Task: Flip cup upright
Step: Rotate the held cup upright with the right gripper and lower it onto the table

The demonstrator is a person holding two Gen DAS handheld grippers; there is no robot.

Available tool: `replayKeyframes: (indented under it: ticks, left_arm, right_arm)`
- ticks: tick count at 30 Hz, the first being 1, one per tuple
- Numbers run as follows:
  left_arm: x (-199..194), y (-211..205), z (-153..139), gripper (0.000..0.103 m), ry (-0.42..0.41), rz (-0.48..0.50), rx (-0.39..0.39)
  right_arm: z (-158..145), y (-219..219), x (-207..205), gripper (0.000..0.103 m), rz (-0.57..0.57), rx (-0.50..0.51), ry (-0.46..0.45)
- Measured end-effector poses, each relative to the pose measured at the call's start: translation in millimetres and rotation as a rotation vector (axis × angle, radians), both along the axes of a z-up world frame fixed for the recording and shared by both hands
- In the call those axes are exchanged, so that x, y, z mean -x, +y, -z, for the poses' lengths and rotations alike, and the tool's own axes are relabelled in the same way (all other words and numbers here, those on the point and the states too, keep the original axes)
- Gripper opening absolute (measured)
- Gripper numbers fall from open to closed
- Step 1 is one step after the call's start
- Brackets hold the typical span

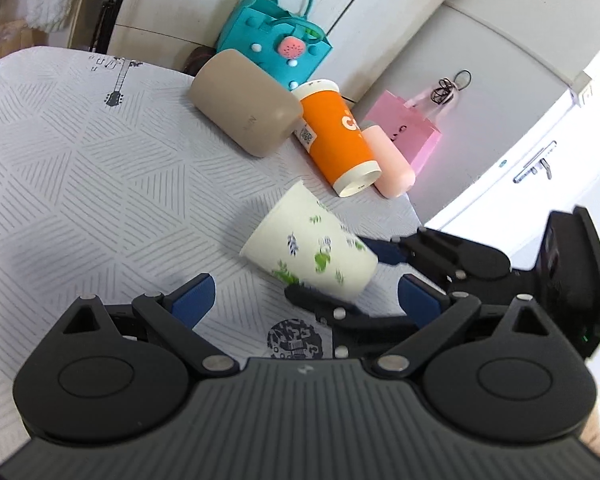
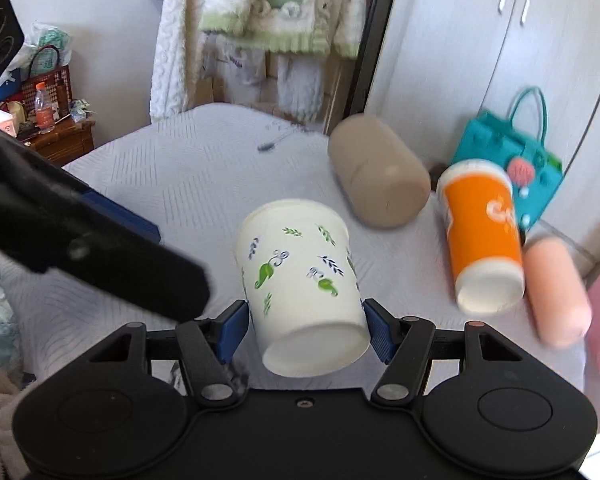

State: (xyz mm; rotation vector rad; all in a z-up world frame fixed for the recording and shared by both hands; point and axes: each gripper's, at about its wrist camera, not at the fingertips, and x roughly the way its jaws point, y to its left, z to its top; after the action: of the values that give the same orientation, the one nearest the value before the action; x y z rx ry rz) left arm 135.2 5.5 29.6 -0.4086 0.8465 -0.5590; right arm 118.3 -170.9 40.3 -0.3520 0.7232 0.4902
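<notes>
Right tongs (image 2: 306, 330) clamping one leafy paper cup (image 2: 300, 280), left tongs (image 1: 306, 294) spread empty, one orange cup (image 1: 338, 136)

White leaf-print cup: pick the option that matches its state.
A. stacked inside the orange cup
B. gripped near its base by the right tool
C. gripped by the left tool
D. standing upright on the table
B: the right tool has its blue pads against both sides of the white cup, near the base.
</notes>
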Motion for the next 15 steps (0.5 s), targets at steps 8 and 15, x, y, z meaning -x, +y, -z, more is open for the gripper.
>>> replayKeyframes:
  ticks: [8,15]
  left_arm:
    - [-5,-7,14,0.099,0.064,-0.008,0.040]
    - [-11,-8,25,0.099,0.121,-0.001,0.096]
  right_arm:
    - [5,-17,-2,0.073,-0.034,-0.073,0.087]
    - [2,-35,-18,0.078,-0.099,-0.231,0.272]
